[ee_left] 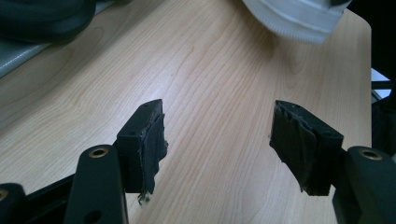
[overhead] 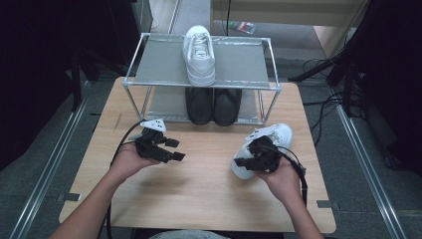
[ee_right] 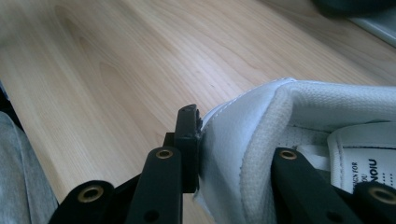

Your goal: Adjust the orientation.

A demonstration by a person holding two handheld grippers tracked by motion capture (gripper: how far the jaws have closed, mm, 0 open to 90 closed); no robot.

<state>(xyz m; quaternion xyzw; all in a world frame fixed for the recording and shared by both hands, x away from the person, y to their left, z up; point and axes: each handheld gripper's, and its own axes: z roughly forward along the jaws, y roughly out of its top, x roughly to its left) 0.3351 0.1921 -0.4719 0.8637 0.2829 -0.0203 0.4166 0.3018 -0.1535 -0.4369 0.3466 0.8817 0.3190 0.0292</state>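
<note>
Your right gripper (overhead: 247, 162) is clamped on the heel wall of the white sneaker (overhead: 266, 144) – one pad outside the heel, the other jaw inside the collar, as the right gripper view shows (ee_right: 243, 154). That hand comes in from below right, jaws pointing left across the table (overhead: 199, 189). Your left gripper (overhead: 175, 149) hovers low, jaws wide apart, nothing between them – bare wood under the pads (ee_left: 149, 140), the sneaker's toe well ahead of them (ee_left: 299, 18).
</note>
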